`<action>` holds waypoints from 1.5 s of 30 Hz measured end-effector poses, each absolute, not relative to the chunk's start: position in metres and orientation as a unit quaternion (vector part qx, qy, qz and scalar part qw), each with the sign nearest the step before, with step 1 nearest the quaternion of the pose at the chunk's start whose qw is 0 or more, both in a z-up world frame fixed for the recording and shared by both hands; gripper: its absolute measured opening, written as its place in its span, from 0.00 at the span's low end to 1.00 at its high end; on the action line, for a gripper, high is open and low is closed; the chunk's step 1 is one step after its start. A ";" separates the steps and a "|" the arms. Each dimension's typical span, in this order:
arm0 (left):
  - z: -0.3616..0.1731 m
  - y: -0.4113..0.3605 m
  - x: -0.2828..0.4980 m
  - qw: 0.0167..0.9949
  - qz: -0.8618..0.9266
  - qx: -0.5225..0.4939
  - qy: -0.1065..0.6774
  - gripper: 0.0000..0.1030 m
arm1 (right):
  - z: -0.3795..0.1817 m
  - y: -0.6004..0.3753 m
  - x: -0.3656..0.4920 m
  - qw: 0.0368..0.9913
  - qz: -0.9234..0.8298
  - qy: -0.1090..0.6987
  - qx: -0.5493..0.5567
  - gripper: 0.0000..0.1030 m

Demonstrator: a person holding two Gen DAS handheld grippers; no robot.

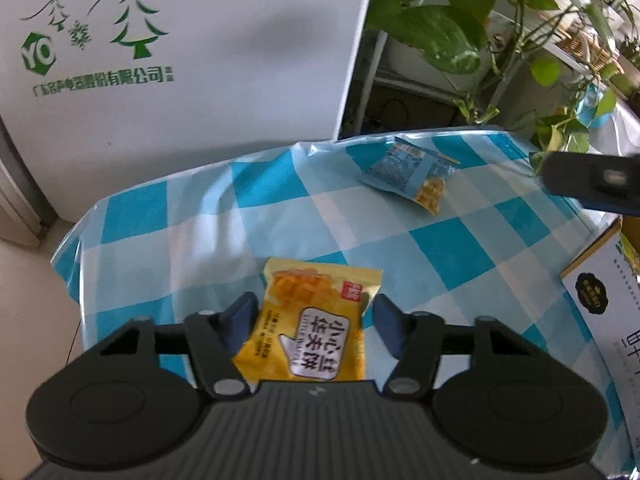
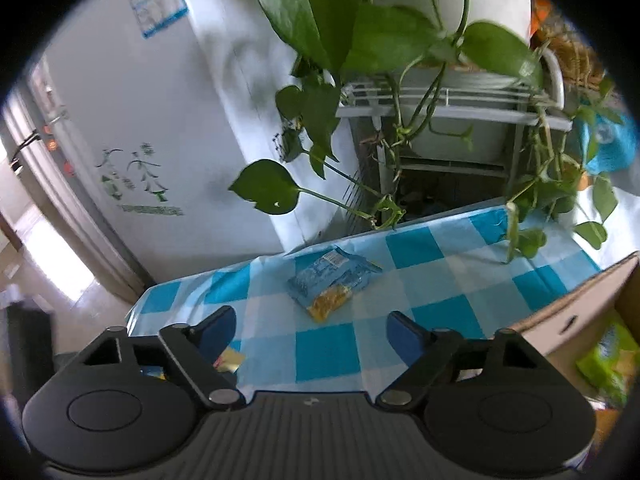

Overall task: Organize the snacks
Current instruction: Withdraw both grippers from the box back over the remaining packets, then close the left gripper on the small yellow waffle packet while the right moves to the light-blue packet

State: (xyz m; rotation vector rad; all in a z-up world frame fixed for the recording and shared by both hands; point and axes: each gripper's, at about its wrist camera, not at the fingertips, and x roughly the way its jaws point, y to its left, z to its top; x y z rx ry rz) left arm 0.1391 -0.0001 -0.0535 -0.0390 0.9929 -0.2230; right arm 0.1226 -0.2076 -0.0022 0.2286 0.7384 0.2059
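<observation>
The yellow snack packet (image 1: 316,320) is a small glossy pillow pouch, printed with golden fried pieces at its far end, a small red square seal, and a white hand-shaped label bearing dark Chinese characters. It lies flat on the blue-and-white checked tablecloth (image 1: 192,216), directly between the fingers of the left gripper (image 1: 314,322). Those blue-padded fingers (image 1: 242,318) stand spread to either side of the pouch; the left pad sits right against the pouch's edge, the right pad just clear of it, so the packet is bracketed but not pinched. The left gripper points forward and slightly down at the table.

A second pouch, the blue snack packet (image 2: 330,282), is pale blue with a white barcode patch at its far end and a yellow picture of snack pieces at its near end. It rests on the cloth ahead of the right gripper (image 2: 312,334), beyond its fingertips and roughly centred between them. The right gripper's fingers (image 2: 404,336) are wide apart and hold nothing; it hangs above the table, well short of the packet.

To the right of the right fingers stands an open cardboard box (image 2: 576,316) with green packaging visible inside. Pothos leaves (image 2: 320,12) trail over the table's far edge.
</observation>
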 end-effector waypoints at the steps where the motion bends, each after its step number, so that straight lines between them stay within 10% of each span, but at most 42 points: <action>1: -0.053 0.002 0.139 0.872 -0.105 -0.023 0.477 0.52 | -0.006 -0.206 0.128 0.921 0.098 0.359 0.114 0.83; 25: -0.051 0.012 0.133 0.862 -0.082 -0.049 0.498 0.50 | -0.084 -0.165 0.225 0.935 0.026 0.340 0.095 0.85; 34: -0.053 0.008 0.132 0.865 -0.085 -0.029 0.493 0.52 | -0.089 -0.165 0.224 0.928 0.046 0.366 0.055 0.62; 45: -0.057 -0.001 0.129 0.863 -0.126 0.009 0.490 0.74 | -0.072 -0.166 0.168 0.887 0.155 0.433 -0.035 0.58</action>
